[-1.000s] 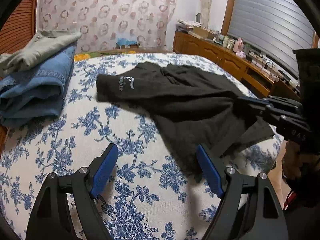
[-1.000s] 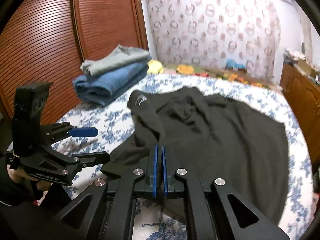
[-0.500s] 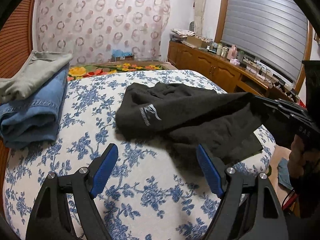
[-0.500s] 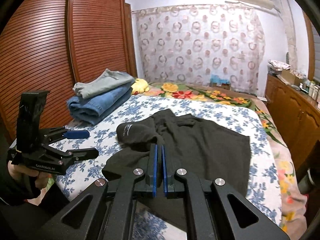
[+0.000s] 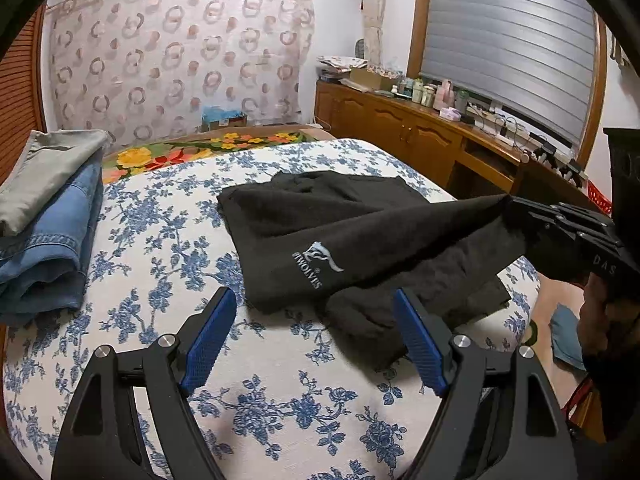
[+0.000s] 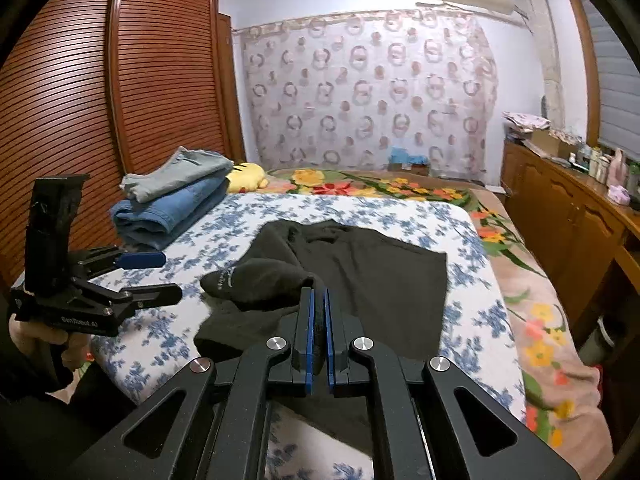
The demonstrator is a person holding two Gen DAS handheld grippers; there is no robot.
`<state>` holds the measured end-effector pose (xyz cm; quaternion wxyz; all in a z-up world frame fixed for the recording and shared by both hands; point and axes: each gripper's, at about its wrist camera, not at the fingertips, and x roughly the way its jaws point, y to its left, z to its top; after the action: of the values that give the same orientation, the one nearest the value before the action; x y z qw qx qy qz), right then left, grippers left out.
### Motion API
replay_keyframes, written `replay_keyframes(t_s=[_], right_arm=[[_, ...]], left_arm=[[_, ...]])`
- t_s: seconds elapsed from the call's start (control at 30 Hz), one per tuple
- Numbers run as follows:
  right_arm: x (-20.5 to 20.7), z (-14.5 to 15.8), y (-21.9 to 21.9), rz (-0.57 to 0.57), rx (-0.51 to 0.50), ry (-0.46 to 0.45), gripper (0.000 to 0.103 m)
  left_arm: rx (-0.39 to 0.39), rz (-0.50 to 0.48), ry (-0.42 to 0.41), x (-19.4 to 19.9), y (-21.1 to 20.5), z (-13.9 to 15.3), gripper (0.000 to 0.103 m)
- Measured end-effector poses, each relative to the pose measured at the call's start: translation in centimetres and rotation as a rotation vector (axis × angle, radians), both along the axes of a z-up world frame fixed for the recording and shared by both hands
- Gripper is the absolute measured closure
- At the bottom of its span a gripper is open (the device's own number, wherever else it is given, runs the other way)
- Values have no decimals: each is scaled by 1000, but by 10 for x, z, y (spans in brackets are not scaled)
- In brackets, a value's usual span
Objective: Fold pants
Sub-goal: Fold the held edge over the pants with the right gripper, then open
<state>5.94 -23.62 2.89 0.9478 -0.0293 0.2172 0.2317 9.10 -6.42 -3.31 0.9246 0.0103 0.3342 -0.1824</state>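
Observation:
Black pants (image 5: 360, 236) with a pale logo lie crumpled on the blue-flowered bedspread (image 5: 160, 240); they also show in the right wrist view (image 6: 360, 268). My right gripper (image 6: 317, 300) is shut on an edge of the pants and holds it lifted and taut above the bed's right side; it also shows at the right of the left wrist view (image 5: 508, 204). My left gripper (image 5: 316, 336) is open and empty, above the bed just short of the pants; it also shows at the left of the right wrist view (image 6: 156, 276).
A stack of folded jeans and grey trousers (image 5: 44, 216) sits at the bed's left, by the slatted wooden wardrobe (image 6: 120, 100). A wooden sideboard with bottles (image 5: 440, 120) runs along the right wall. A yellow plush (image 6: 246, 176) lies near the stack.
My right gripper has pulled the pants edge back and up, dragging the pants toward the bed's near edge. Both grippers have drawn back from the bed. The left stays open.

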Motion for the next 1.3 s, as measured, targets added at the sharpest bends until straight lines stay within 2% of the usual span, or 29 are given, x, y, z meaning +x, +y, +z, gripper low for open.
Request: replay_keyframes(t_s=[0.47,1.23,1.3], right_arm=[[1,-14,-18,-54,26,69,99],[9,-45,-36,-110,22,183,99],[10,-45,-38,-118,26,186,92]], left_arm=[[53,-48,31,3,-31,-15,22],[84,-63,133,8,-41,-47,22],[77,-62,139,8,-40,-48,22]])
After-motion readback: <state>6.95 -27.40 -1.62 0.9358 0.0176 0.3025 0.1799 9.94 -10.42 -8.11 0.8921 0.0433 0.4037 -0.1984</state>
